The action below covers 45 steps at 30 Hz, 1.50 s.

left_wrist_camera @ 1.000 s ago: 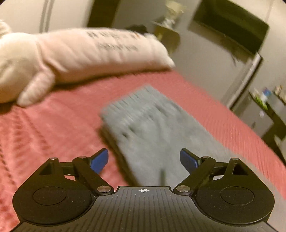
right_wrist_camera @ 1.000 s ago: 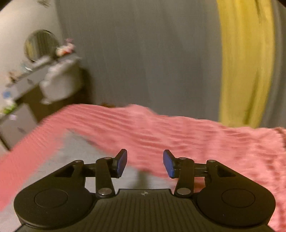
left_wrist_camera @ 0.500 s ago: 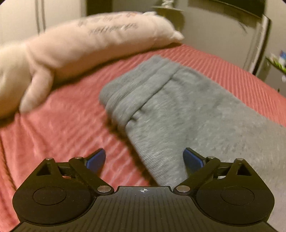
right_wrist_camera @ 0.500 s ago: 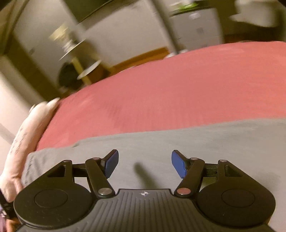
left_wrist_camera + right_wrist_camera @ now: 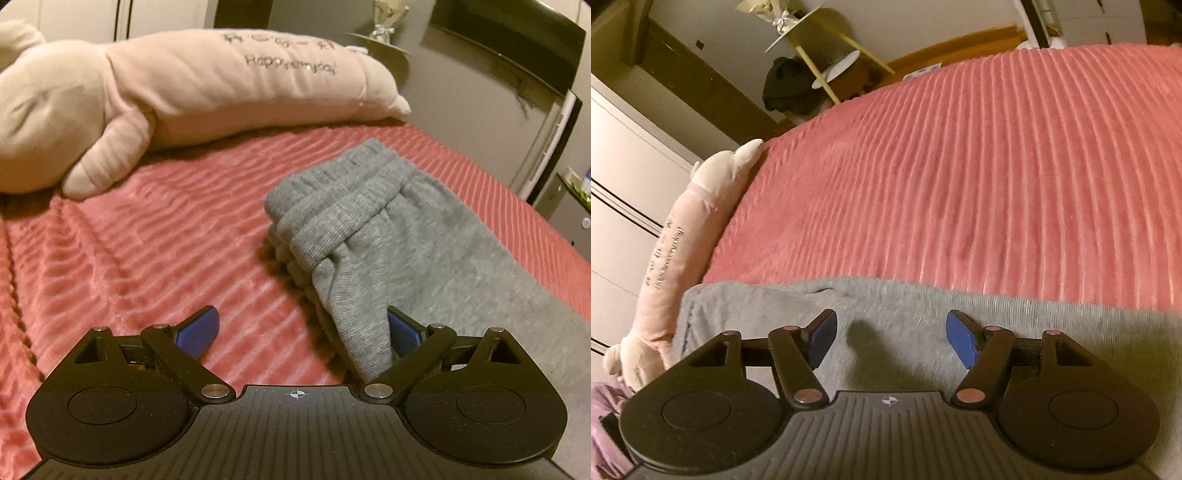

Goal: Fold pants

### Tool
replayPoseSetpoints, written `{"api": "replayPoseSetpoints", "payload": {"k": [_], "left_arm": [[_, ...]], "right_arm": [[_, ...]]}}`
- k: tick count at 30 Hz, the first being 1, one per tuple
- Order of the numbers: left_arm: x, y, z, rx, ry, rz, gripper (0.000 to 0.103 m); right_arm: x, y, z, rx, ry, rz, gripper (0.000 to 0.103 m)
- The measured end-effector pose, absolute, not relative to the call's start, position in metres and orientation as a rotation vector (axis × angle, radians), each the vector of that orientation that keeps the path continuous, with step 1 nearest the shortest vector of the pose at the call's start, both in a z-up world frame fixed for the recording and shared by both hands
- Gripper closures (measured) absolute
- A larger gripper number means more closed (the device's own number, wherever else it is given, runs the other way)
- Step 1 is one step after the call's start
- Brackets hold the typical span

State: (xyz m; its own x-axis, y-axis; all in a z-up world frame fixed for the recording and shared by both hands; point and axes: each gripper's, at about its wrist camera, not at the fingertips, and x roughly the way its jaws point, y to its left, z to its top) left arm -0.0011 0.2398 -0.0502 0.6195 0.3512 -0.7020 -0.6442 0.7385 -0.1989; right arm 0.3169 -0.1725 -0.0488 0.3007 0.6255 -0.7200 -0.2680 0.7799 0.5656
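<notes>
**Both grippers now low over the pants**

Since a second ago, the right gripper (image 5: 888, 341) has swung from the curtains to the grey pants (image 5: 424, 236) on the red bedspread (image 5: 147, 240); jaws apart, empty. The left gripper (image 5: 301, 332) gapes at the waistband (image 5: 332, 206) edge, unclamped.

Risk: pinching one layer, or bedspread, would drag the fold askew.

The plush pillow (image 5: 207, 88) reads roughly "Happy everyday!".

Plush pillow (image 5: 207, 96) — seemingly "Happy everyday!"; symbols above unreadable
</notes>
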Motion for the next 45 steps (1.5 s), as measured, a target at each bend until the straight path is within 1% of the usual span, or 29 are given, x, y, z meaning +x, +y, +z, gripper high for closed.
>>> {"api": "replayPoseSetpoints", "payload": {"k": [3,6,13,15,17,18,19,22,25,30,33,36,38,39,41,42,43,45], "left_arm": [[-0.003,0.236,-0.047,-0.444,0.694,0.607,0.004],[-0.003,0.235,-0.045,-0.436,0.704,0.611,0.004],[0.000,0.234,-0.047,-0.435,0.718,0.614,0.004],[0.000,0.234,-0.047,-0.431,0.719,0.613,0.004],[0.000,0.235,-0.048,-0.433,0.718,0.611,0.004],[0.000,0.235,-0.048,-0.435,0.718,0.611,0.003],[0.000,0.235,-0.048,-0.438,0.718,0.610,0.003],[0.000,0.235,-0.048,-0.440,0.715,0.609,0.003],[0.000,0.235,-0.048,-0.444,0.711,0.607,0.003],[-0.001,0.236,-0.049,-0.456,0.706,0.606,0.003],[-0.002,0.236,-0.050,-0.462,0.703,0.605,0.003],[-0.002,0.236,-0.049,-0.460,0.705,0.606,0.003],[-0.002,0.235,-0.049,-0.459,0.706,0.606,0.003],[-0.002,0.235,-0.049,-0.461,0.706,0.605,0.003],[-0.002,0.235,-0.049,-0.460,0.706,0.606,0.003],[-0.001,0.235,-0.049,-0.458,0.708,0.607,0.003],[-0.001,0.235,-0.049,-0.456,0.708,0.607,0.003],[-0.001,0.235,-0.049,-0.456,0.709,0.607,0.002]], "right_arm": [[0.321,-0.164,-0.054,0.404,1.154,0.655,0.038],[0.320,-0.155,-0.052,0.355,1.161,0.675,0.041],[0.318,-0.146,-0.053,0.313,1.168,0.692,0.042],[0.321,-0.134,-0.055,0.314,1.174,0.716,0.044],[0.325,-0.125,-0.057,0.316,1.177,0.730,0.051],[0.328,-0.120,-0.058,0.319,1.181,0.737,0.063],[0.331,-0.115,-0.060,0.326,1.191,0.744,0.080],[0.335,-0.101,-0.065,0.307,1.190,0.725,0.095],[0.334,-0.099,-0.057,0.334,1.140,0.707,0.100],[0.328,-0.131,-0.042,0.536,0.990,0.727,0.103],[0.325,-0.144,-0.041,0.583,0.991,0.731,0.103],[0.326,-0.142,-0.049,0.501,1.097,0.699,0.100],[0.328,-0.144,-0.054,0.446,1.125,0.678,0.098],[0.330,-0.146,-0.056,0.434,1.126,0.672,0.094],[0.336,-0.149,-0.060,0.441,1.151,0.692,0.075],[0.339,-0.149,-0.063,0.460,1.173,0.720,0.058],[0.341,-0.149,-0.065,0.480,1.190,0.745,0.047],[0.345,-0.142,-0.068,0.492,1.225,0.792,0.046]]}}
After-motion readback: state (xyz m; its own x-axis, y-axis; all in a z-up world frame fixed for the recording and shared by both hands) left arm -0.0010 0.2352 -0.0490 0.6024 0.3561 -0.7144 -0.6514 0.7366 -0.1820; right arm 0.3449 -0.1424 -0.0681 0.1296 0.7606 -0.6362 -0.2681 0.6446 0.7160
